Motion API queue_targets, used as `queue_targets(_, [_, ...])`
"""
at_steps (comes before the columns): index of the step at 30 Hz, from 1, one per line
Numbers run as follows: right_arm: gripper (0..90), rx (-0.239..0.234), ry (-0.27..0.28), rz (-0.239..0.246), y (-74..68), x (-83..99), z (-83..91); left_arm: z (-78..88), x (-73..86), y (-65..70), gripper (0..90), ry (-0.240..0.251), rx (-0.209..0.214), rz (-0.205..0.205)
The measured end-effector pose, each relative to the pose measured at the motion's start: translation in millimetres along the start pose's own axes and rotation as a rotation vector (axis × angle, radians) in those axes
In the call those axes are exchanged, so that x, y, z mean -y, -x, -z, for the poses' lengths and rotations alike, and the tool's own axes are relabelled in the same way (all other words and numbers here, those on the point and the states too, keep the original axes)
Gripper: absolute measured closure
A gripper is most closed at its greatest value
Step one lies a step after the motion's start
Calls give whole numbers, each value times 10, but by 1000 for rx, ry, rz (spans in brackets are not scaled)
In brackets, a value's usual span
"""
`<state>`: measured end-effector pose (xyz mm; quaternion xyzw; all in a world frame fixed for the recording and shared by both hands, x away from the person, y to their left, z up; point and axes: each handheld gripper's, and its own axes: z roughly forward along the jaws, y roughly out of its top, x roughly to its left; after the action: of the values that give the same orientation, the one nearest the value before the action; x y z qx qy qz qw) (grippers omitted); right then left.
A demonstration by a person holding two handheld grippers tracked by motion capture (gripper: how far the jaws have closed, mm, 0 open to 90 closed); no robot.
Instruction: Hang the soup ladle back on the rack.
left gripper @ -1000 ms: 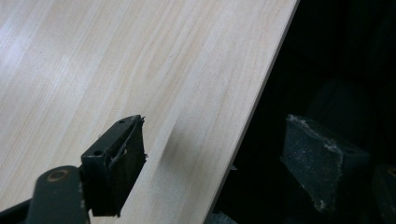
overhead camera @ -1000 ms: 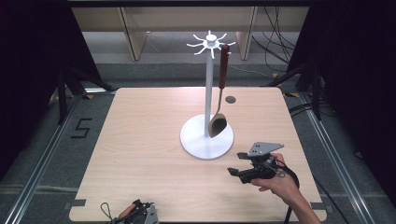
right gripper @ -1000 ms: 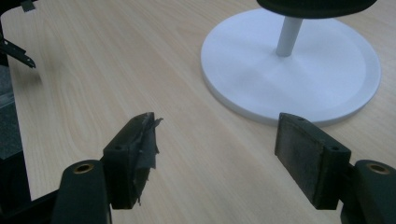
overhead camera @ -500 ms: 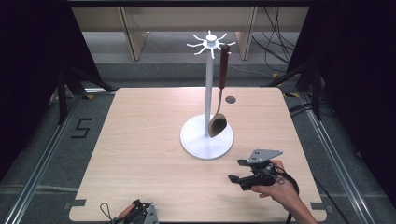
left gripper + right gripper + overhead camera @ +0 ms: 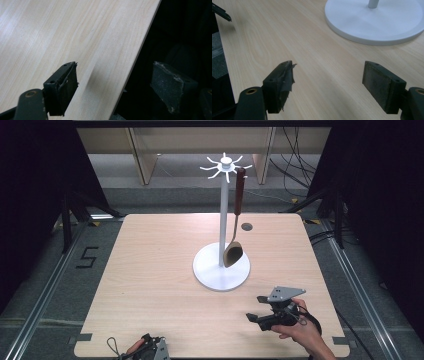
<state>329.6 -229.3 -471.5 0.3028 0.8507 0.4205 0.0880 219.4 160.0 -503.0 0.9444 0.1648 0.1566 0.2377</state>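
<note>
1. The work looks all but finished — the wooden ladle (image 5: 234,247) hangs from a hook at the top of the white utensil stand (image 5: 221,269), its bowl just above the round base, and nothing lies loose on the table (image 5: 150,270).

2. The right tool (image 5: 255,309) hovers over the table short of the stand, with the ladle ahead of it and higher up; its jaws are spread wide and hold nothing. In the right gripper view the stand's white base (image 5: 377,22) lies ahead of the tool (image 5: 328,80), apart from it, with bare wood between the jaws.

3. The left tool (image 5: 150,351) sits low at the near edge of the table, well apart from the stand. In the left gripper view its jaws are spread and empty, one over the wood and the other past the table's edge (image 5: 135,62).

4. Against the earlier frames, the right tool has drawn back from the stand toward the person and dropped lower; the ladle and stand have not shifted, and the left tool has stayed put.

5. What seems left is only clearing both hands away — no further hanging is called for.
</note>
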Motion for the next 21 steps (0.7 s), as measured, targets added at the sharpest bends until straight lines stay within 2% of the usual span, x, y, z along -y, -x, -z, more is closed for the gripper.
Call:
queue_targets(1, [253,-12,0,2,2,9,5,2,-1,-3,204,-4,-1,-4])
queue_targets(4, [231,-2,2,-10,0,47,44,2,0,0,204,0,-5,4])
queue_targets(5, [218,-2,2,-34,-21,62,54,1,0,0,204,-1,-5,3])
queue_targets(8, [203,14,8,-18,-7,100,65,4,1,-1,204,-3,-3,0])
queue_targets(9, [197,0,-6,-47,-27,114,71,5,1,-4,204,-6,-4,-2])
queue_targets(10, [196,12,-1,-21,-12,128,69,3,2,1,205,0,-6,4])
queue_targets(11, [195,7,-10,-48,-41,143,77,2,1,-2,204,0,-1,0])
queue_targets(12, [189,10,-8,-30,-28,156,76,1,1,-1,205,0,-2,1])
queue_targets(13, [183,13,-14,-48,-50,170,85,2,1,1,205,-2,-5,1])
queue_targets(14, [181,9,-15,-28,-34,177,90,2,1,1,204,-2,-5,2])
queue_targets(21, [180,31,-28,-8,-74,252,126,1,0,0,204,-3,-4,0])
